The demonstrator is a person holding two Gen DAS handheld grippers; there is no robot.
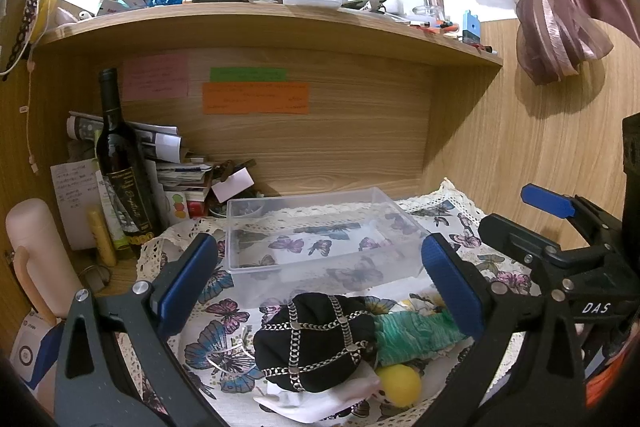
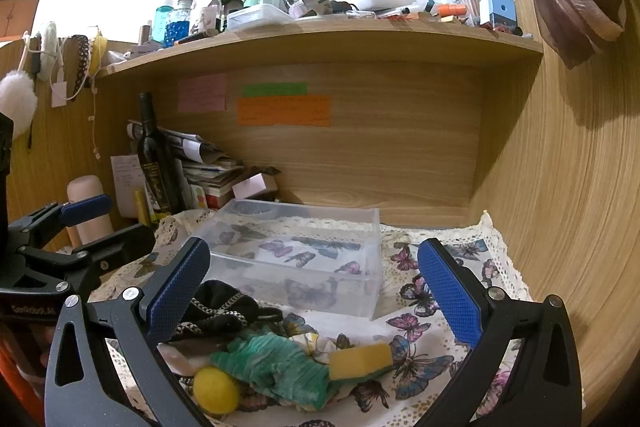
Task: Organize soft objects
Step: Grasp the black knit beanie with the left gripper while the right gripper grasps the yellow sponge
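A pile of soft things lies on the butterfly cloth (image 1: 224,311) in front of an empty clear plastic box (image 1: 320,231). It holds a black cloth with chain trim (image 1: 316,339), a green crinkled cloth (image 1: 416,335) and a yellow ball (image 1: 400,385). My left gripper (image 1: 320,279) is open above the black cloth. In the right wrist view my right gripper (image 2: 316,287) is open above the green cloth (image 2: 280,367), the yellow ball (image 2: 216,389), a yellow-green sponge (image 2: 360,359) and the black cloth (image 2: 220,311). The box (image 2: 304,259) lies just beyond.
A dark wine bottle (image 1: 120,163), stacked papers (image 1: 176,167) and a pink tumbler (image 1: 36,251) stand at the left. A wooden shelf (image 1: 264,23) crowded with bottles hangs overhead. A wood wall (image 2: 580,207) and a pink curtain (image 1: 556,27) are on the right.
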